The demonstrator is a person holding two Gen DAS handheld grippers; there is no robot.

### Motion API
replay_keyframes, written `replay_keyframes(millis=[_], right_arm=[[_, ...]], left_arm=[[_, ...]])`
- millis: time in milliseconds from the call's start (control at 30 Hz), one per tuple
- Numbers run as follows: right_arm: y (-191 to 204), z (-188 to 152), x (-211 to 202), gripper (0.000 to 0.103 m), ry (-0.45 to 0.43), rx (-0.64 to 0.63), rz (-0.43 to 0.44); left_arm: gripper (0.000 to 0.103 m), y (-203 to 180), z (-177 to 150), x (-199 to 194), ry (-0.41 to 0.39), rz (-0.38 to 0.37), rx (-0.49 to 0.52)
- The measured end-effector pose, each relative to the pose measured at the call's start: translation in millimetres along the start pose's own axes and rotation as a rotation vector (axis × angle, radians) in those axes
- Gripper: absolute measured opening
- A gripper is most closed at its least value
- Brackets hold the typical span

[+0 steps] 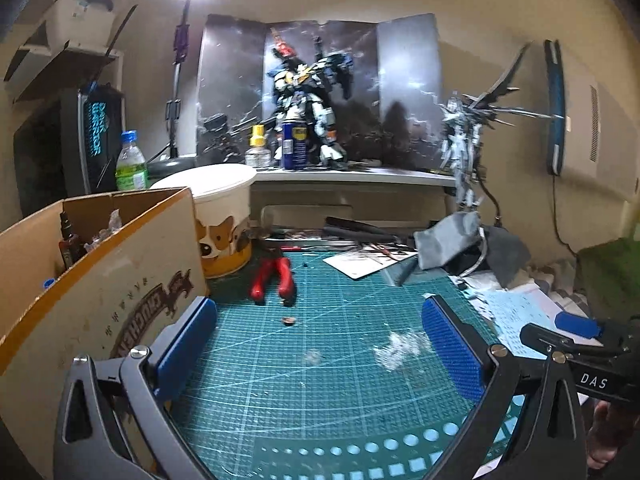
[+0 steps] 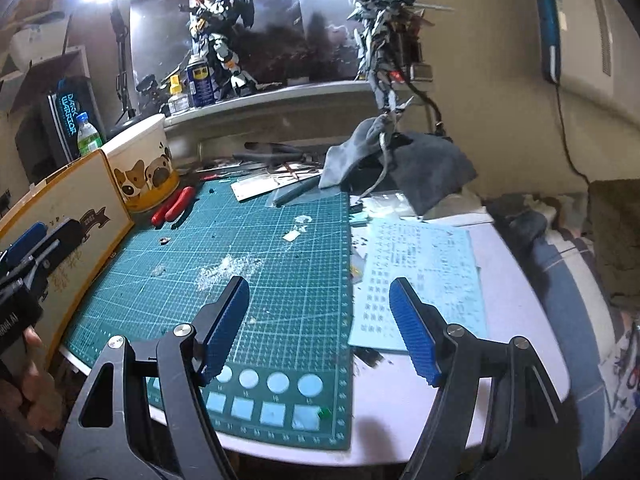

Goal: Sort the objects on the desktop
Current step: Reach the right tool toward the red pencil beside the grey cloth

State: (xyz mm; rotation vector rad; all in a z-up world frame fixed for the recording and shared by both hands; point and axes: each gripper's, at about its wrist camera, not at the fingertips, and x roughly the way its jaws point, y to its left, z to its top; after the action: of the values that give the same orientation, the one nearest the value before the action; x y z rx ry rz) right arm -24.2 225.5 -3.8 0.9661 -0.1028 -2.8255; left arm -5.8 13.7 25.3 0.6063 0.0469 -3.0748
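The cardboard box (image 1: 100, 280) on the left already holds some small bottles. Red pliers (image 1: 274, 276) still lie on the green mat (image 1: 320, 360). Left tool (image 1: 320, 344) and right tool (image 2: 320, 328) are both spread wide, holding nothing

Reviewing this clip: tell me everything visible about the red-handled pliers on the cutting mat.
The red-handled pliers lie flat at the far left corner of the green cutting mat, beside the dog-print tub. Two glossy red grips, plastic-looking, splay slightly apart toward the camera; the head points away toward the tub and is blurred in both views. The pliers rest on the mat; whether they touch the tub cannot be told. Neither gripper touches them; both stand open and empty.
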Motion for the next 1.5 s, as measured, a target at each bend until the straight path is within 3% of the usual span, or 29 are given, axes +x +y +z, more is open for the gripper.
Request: replay_keyframes(millis=[300, 600, 800, 1000, 1267, 1300, 1367, 1500], right_arm=[[-14, 24, 22, 0.07, 0.005, -0.058, 0.066], [-27, 55, 12, 0.068, -0.048, -0.111, 0.048], [-7, 72, 23, 0.067, -0.083, -0.256, 0.097], [9, 90, 72, 0.064, -0.04, -0.34, 0.168], [29, 119, 166, 0.06, 0.107, -0.209, 0.133], [34, 123, 180, 0.058, 0.123, -0.221, 0.128], [44, 129, 209, 0.042, 0.159, -0.256, 0.115], [58, 136, 256, 0.041, 0.242, -0.311, 0.106]], left_arm=[[0.103, 8, 0, 12, 0.032, 0.013, -0.003], [0.103, 17, 2, 24, 0.066, 0.018, -0.024], [0.103, 16, 3, 28, 0.079, 0.025, -0.019], [0.103, 20, 6, 35, 0.087, 0.044, -0.025], [0.103, 23, 8, 50, 0.109, 0.055, -0.041], [0.103, 23, 8, 52, 0.111, 0.053, -0.04], [0.103, 23, 7, 54, 0.114, 0.05, -0.039], [0.103, 25, 7, 60, 0.123, 0.041, -0.048]])
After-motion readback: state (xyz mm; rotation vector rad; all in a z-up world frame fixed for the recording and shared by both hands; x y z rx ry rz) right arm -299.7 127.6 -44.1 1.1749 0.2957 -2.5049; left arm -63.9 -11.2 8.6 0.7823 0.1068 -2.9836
